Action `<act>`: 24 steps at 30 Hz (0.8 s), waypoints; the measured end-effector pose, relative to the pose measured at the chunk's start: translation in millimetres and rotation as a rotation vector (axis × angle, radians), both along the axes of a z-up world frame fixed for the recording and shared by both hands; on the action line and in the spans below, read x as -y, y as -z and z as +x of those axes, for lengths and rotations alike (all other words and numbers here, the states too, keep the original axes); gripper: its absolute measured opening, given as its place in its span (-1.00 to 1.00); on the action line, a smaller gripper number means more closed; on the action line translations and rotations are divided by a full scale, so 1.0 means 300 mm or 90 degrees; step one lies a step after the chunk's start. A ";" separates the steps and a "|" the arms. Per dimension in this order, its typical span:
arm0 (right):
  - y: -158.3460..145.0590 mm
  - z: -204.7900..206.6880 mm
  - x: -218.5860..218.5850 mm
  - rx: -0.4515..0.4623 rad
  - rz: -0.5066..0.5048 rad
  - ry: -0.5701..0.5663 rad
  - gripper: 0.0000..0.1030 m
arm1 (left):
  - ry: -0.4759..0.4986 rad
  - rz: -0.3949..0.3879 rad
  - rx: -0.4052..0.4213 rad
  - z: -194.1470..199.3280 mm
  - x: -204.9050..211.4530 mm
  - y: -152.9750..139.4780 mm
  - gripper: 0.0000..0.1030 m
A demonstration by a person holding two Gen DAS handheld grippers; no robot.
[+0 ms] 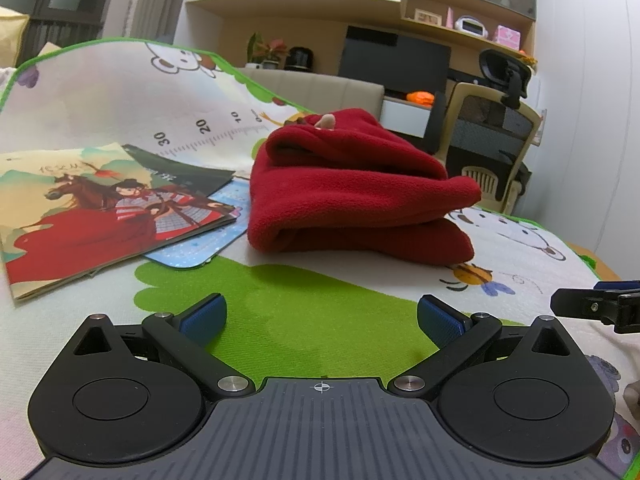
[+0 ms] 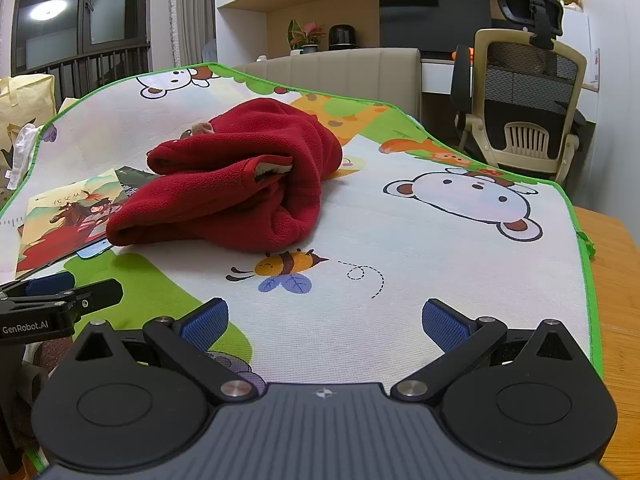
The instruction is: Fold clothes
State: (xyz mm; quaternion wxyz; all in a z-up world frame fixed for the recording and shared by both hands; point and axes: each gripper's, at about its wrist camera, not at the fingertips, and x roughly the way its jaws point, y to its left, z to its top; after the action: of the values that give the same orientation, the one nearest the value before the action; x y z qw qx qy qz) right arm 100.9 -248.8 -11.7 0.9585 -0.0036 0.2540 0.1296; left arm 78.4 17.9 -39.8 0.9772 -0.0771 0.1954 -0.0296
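Left wrist view: fleece (image 1: pixel 352 192) lies folded; both grippers (image 1: pixel 322 320) (image 2: pixel 324 320) gape wide, empty, near it; next tidy.

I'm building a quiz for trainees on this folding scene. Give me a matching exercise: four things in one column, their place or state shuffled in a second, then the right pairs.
Things:
1. red fleece garment
2. picture book
3. office chair
4. left gripper

Places or states:
A. open, holding nothing
B. beyond the far edge of the play mat
C. bundled in folds in the middle of the mat
D. flat on the mat, left of the garment

Pairs: 1-C, 2-D, 3-B, 4-A
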 end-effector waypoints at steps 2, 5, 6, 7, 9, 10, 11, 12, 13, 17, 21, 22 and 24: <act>0.000 0.000 0.000 -0.001 0.001 0.000 1.00 | 0.000 -0.002 -0.004 0.002 -0.002 0.000 1.00; -0.001 0.000 -0.001 -0.002 0.002 0.000 1.00 | 0.001 -0.003 -0.006 0.004 -0.003 0.001 1.00; 0.000 0.000 -0.001 -0.002 0.002 0.000 1.00 | 0.001 -0.002 -0.006 0.003 -0.002 0.001 1.00; 0.000 0.000 -0.001 -0.002 0.002 0.000 1.00 | 0.000 -0.001 -0.006 0.002 -0.001 0.001 1.00; 0.001 0.000 -0.001 -0.003 0.002 0.000 1.00 | 0.000 0.002 -0.007 0.002 0.001 0.002 1.00; 0.001 0.000 -0.001 -0.003 0.003 0.000 1.00 | -0.001 0.002 -0.008 0.003 0.001 0.002 1.00; 0.001 -0.001 -0.001 -0.003 0.003 0.000 1.00 | -0.002 0.003 -0.009 0.004 0.002 0.002 1.00; 0.001 -0.001 -0.001 -0.003 0.002 0.001 1.00 | -0.003 0.004 -0.010 0.005 0.003 0.002 1.00; 0.001 -0.001 -0.001 -0.003 0.002 0.003 1.00 | -0.003 0.004 -0.011 0.005 0.004 0.002 1.00; 0.000 -0.002 -0.001 -0.002 0.003 0.007 1.00 | -0.004 0.009 -0.014 0.008 0.005 0.002 1.00; 0.001 -0.001 0.001 -0.004 0.004 0.006 1.00 | -0.005 0.012 -0.014 0.009 0.006 0.003 1.00; 0.001 0.000 0.002 -0.004 0.005 0.005 1.00 | -0.005 0.012 -0.014 0.009 0.007 0.003 1.00; 0.001 0.000 0.002 -0.004 0.006 0.005 1.00 | -0.005 0.011 -0.014 0.007 0.008 0.004 1.00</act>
State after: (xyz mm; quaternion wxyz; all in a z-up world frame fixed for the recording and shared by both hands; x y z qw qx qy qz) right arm 100.9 -249.3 -11.9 0.9581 0.0024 0.2567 0.1270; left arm 80.7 15.5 -40.9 0.9757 -0.0694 0.2064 -0.0234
